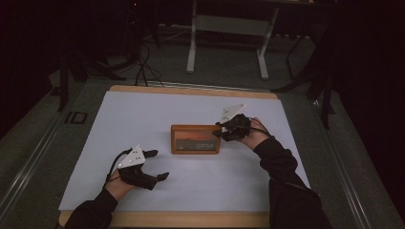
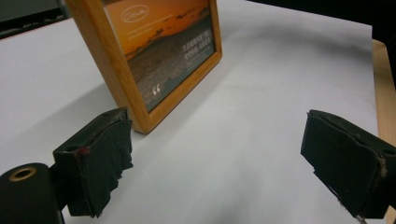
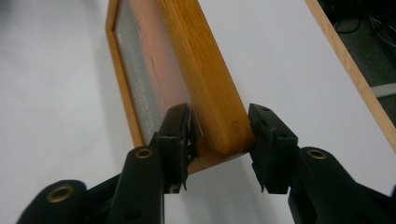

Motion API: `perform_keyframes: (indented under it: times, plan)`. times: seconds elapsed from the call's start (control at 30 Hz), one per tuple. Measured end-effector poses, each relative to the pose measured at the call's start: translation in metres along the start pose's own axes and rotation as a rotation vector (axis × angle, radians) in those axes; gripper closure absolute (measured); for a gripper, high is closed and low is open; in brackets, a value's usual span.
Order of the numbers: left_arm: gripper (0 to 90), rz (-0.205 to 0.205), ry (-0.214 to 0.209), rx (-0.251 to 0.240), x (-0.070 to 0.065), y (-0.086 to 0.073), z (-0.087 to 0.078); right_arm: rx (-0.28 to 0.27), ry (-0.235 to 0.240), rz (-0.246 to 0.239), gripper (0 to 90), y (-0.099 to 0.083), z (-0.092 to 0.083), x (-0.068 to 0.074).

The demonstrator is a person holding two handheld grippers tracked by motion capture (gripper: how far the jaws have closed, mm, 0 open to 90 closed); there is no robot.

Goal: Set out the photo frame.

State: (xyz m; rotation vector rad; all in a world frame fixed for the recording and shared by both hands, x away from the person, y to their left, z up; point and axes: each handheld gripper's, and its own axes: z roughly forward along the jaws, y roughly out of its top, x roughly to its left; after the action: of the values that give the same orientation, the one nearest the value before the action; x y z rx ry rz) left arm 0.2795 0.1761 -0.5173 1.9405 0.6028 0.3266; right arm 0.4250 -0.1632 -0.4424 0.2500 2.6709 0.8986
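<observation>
Now the right gripper (image 3: 218,135) is straddling the wooden frame (image 3: 205,88) at its three-o'clock end, jaws barely touching; the left gripper (image 1: 154,164) is gaping wide.

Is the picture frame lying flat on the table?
No, the picture frame stands up on its edge on the white table, with its sunset picture facing the open left tongs.

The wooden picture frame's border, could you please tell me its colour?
Warm honey-orange wood, seen best in the left gripper view.
</observation>
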Motion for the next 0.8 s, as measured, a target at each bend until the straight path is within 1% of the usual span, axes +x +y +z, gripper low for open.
perform_keyframes:
  times: [0.1,0.17,0.23,0.37,0.47,0.53,0.6,0.7,0.73,0.77,0.8]
  plan:
    - [9.1,0.000,-0.001,-0.001,0.0000,-0.0001,-0.0002,-0.005,0.006,0.029,57.8,-0.0007,0.0023,-0.0037]
    - [9.1,-0.001,-0.001,-0.003,0.0002,-0.0002,-0.0003,-0.008,0.001,0.043,57.3,-0.0013,0.0036,-0.0056]
    - [9.1,-0.003,-0.003,-0.003,0.0003,-0.0005,-0.0001,-0.006,0.000,0.068,56.8,-0.0015,0.0049,-0.0076]
    - [9.1,-0.002,-0.007,0.000,0.0000,-0.0009,0.0004,-0.010,-0.003,0.081,55.7,-0.0023,0.0073,-0.0101]
    - [9.1,-0.001,-0.007,0.000,0.0001,-0.0011,0.0010,-0.009,-0.011,0.069,54.2,-0.0023,0.0081,-0.0089]
    - [9.1,-0.002,-0.008,0.002,-0.0002,-0.0012,0.0014,-0.007,-0.033,0.052,51.7,-0.0019,0.0085,-0.0062]
    - [9.1,-0.001,-0.012,0.001,-0.0006,-0.0011,0.0014,0.005,-0.029,0.076,50.7,-0.0013,0.0095,-0.0049]
    - [9.1,-0.001,-0.014,0.000,-0.0009,-0.0011,0.0015,0.002,-0.039,0.079,48.8,-0.0011,0.0098,-0.0039]
    - [9.1,-0.003,-0.016,-0.003,-0.0009,-0.0010,0.0013,0.001,-0.041,0.089,47.6,-0.0006,0.0091,-0.0033]
    - [9.1,-0.001,-0.015,-0.003,-0.0009,-0.0009,0.0012,-0.024,-0.033,0.112,42.7,0.0008,0.0068,-0.0026]
    - [9.1,-0.002,-0.016,-0.004,-0.0009,-0.0010,0.0012,-0.026,-0.040,0.113,40.1,0.0016,0.0055,-0.0022]
